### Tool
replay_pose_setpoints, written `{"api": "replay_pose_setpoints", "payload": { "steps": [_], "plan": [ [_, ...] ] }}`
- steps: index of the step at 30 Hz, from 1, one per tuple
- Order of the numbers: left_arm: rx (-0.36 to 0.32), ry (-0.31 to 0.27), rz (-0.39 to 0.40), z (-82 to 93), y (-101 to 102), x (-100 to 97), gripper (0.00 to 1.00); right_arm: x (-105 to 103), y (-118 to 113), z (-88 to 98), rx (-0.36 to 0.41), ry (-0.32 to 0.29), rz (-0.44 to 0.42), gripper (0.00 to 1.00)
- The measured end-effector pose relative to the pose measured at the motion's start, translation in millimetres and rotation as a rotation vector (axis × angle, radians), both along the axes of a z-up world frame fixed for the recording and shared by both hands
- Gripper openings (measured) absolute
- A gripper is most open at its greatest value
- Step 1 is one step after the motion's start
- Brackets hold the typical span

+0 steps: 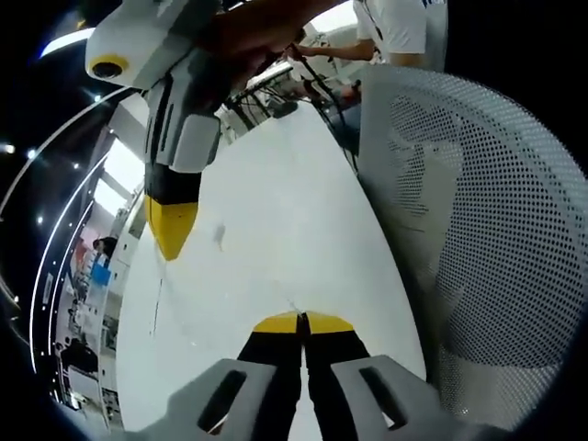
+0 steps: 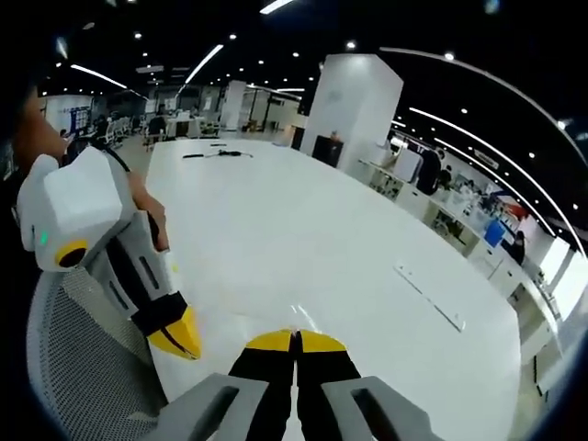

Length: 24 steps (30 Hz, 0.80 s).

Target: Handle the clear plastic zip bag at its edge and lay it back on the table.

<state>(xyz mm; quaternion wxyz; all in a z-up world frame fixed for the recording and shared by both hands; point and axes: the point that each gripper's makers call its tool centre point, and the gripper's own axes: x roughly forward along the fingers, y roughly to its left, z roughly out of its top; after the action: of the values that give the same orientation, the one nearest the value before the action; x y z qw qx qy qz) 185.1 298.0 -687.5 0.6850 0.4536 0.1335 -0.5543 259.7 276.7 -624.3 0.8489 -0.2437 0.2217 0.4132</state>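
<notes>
The clear zip bag is almost invisible on the white table (image 1: 276, 202). I make out only a faint crease of the bag (image 1: 294, 307) right at my left gripper's (image 1: 301, 322) yellow tips, which are shut. Another faint wisp of the bag (image 2: 308, 319) lies just ahead of my right gripper (image 2: 296, 342), also shut. Whether either gripper pinches the film I cannot tell. The right gripper (image 1: 172, 230) hangs tip-down over the table in the left gripper view. The left gripper (image 2: 181, 337) enters the right gripper view from the left.
A white mesh chair back (image 1: 478, 230) stands close beside the table, and the same chair (image 2: 83, 367) shows low on the left in the right gripper view. A thin strip (image 2: 427, 296) sits in the tabletop, and black cables (image 2: 216, 154) lie at the far end. A person (image 1: 395, 28) sits beyond.
</notes>
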Motion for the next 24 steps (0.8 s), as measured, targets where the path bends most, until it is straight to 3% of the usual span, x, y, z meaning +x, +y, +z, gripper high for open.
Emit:
{"api": "replay_pose_setpoints", "payload": {
  "steps": [14,24],
  "plan": [
    [-0.005,0.0,0.024,-0.4,8,5.4,0.0,-3,0,-5.0,-0.008,-0.003,0.014,0.0],
    [-0.041,0.0,0.048,6.1,7,15.1,0.0,-10,-1,-22.2,-0.055,0.004,0.036,0.0]
  ]
}}
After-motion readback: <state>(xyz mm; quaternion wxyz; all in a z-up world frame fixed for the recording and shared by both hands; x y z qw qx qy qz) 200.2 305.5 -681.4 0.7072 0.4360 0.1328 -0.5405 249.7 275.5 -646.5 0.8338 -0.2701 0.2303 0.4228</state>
